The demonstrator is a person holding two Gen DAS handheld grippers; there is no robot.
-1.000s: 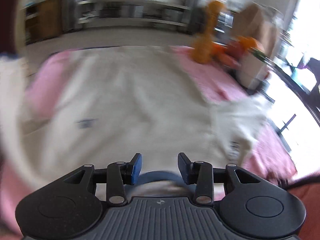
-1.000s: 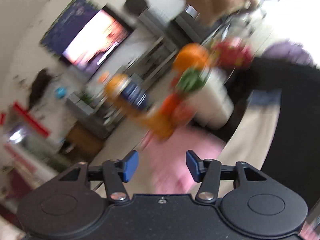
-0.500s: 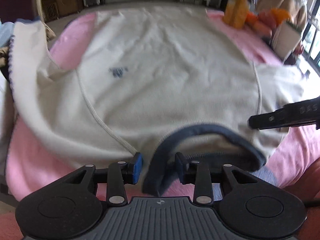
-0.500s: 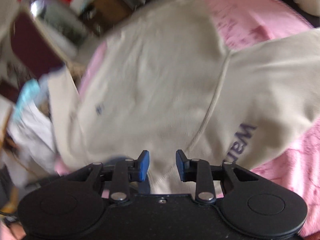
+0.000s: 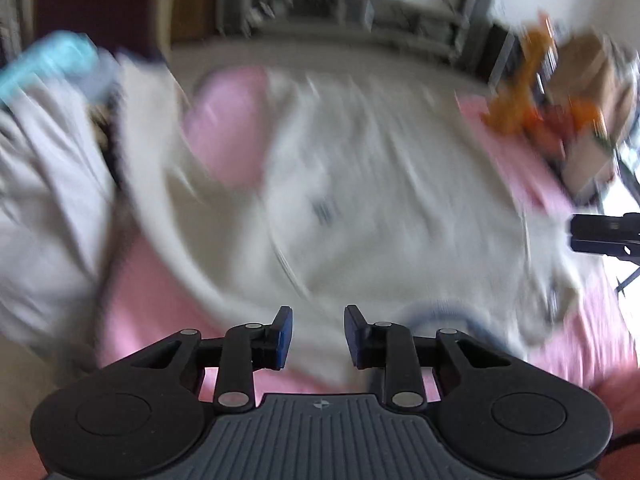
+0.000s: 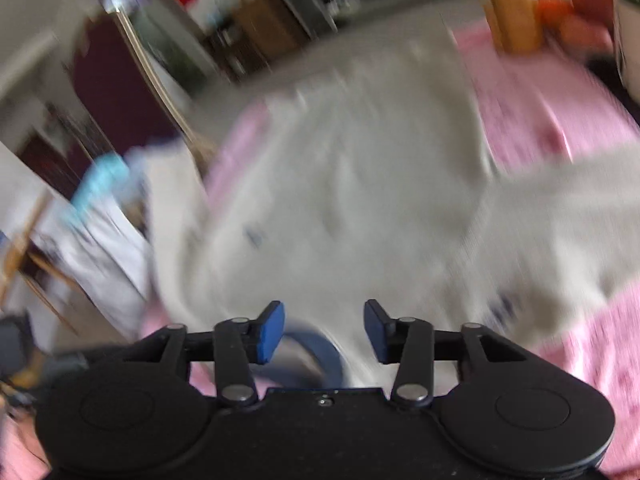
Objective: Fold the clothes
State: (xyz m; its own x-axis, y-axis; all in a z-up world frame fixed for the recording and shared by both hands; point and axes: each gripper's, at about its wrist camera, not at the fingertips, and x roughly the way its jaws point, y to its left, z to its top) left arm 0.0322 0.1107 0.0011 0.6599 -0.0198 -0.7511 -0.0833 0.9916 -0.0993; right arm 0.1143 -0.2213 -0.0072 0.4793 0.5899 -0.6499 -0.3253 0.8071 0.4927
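One cream sweatshirt [image 5: 392, 184] lies spread on one pink sheet [image 5: 224, 140], with one orange toy [image 5: 516, 92] beyond its far right corner, one light blue cloth [image 5: 52, 60] off its left sleeve, and two hand-held grippers near its collar.

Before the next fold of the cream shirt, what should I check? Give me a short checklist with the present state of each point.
1. Left claw open, nothing in it: ok.
2. Right claw open, nothing in it: ok.
3. Cream sweatshirt with dark blue collar spread on the pink cloth: ok.
4. Both sleeves spread outward: ok.
5. Fabric free of wrinkles: cannot tell, pictures blurred.
6. Orange toy clear of the sweatshirt: ok.
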